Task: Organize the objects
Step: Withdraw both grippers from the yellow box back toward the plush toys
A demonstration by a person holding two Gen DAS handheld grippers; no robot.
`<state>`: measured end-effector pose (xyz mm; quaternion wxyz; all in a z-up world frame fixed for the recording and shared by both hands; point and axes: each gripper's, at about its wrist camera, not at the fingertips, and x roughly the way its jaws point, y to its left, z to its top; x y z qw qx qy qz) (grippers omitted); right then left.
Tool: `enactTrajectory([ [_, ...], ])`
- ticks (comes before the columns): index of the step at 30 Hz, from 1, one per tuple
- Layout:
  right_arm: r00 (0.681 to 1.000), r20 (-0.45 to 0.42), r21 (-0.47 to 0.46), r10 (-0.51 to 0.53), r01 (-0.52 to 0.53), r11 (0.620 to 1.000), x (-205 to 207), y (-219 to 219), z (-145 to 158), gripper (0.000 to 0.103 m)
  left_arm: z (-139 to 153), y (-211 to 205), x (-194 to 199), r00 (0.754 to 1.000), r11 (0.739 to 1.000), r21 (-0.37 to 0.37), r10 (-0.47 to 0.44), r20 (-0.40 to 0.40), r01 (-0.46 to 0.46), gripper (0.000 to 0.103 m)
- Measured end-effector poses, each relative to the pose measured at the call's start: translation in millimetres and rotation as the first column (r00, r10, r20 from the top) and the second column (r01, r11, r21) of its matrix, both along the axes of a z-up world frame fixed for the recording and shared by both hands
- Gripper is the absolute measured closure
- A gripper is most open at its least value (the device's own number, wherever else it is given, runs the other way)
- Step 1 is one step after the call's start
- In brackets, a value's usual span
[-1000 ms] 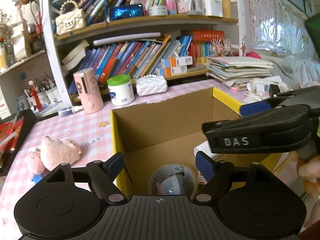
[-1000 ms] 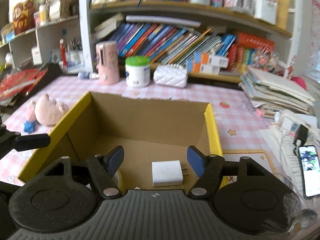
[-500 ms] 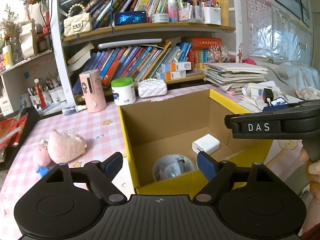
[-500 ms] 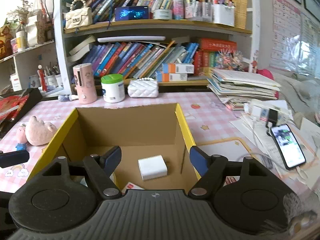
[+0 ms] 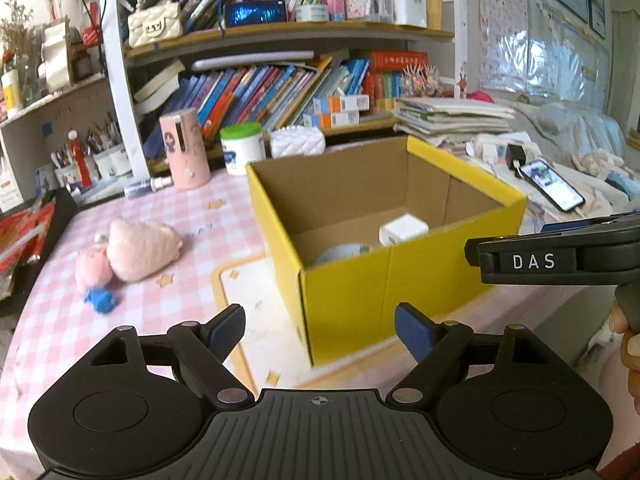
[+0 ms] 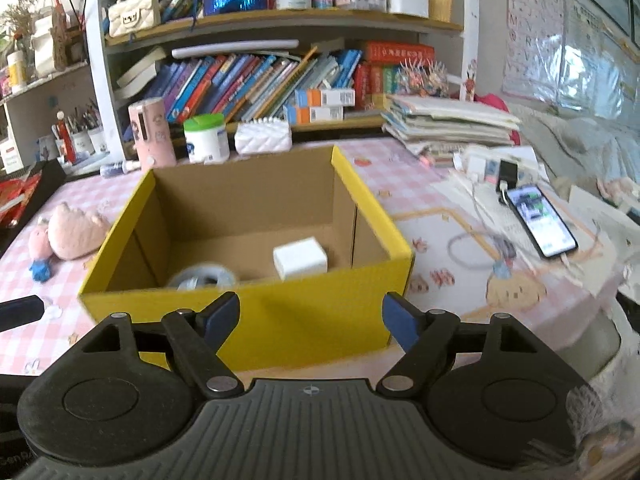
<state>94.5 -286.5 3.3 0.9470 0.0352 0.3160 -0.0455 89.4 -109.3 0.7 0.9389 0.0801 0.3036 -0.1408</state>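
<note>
We're looking at a yellow box (image 5: 384, 292) sitting on the pink checked table (image 5: 60, 320), open top, both grippers held in front of it.

Left gripper (image 5: 320, 326): fingers (image 5: 224, 326) spread wide, gripping nothing. Right gripper (image 6: 311, 318): fingers (image 6: 222, 312) have just been opening, nothing between them, released.

Left wrist view is seeing the box corner-on, and it's the only one showing the right gripper from the side, at the right edge, with a hand (image 5: 630, 344) under it. It's also giving the fuller look at the pink plush toy (image 5: 140, 248) lying left of the box.

Right wrist view is facing the box's near wall almost square-on. It's showing the floor of the box better: a white charger (image 6: 299, 258) right of centre and a tape roll (image 6: 202, 276) at the near left, well apart, both blurred. It's also showing more of the table on the right, where a phone (image 6: 540, 220) is lying screen-up, plugged in.

Charger: squat block, no clear long axis, turned slightly off the box walls; we can't tell where the prongs are pointing. Tape roll is lying flat, hole facing up.

Behind the box, near the bookshelf (image 6: 280, 24): pink cylinder (image 6: 152, 132), green-lidded jar (image 6: 206, 138), white quilted pouch (image 6: 262, 138).
</note>
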Motion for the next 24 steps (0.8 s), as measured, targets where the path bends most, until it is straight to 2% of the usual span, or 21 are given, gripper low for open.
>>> enactTrajectory([
  [24, 0.993, -0.11, 0.022, 0.04, -0.038, 0.999, -67, 72, -20, 0.024, -11, 67, -59, 0.996, 1.0, 0.005, 0.016, -0.083, -0.015, 0.019],
])
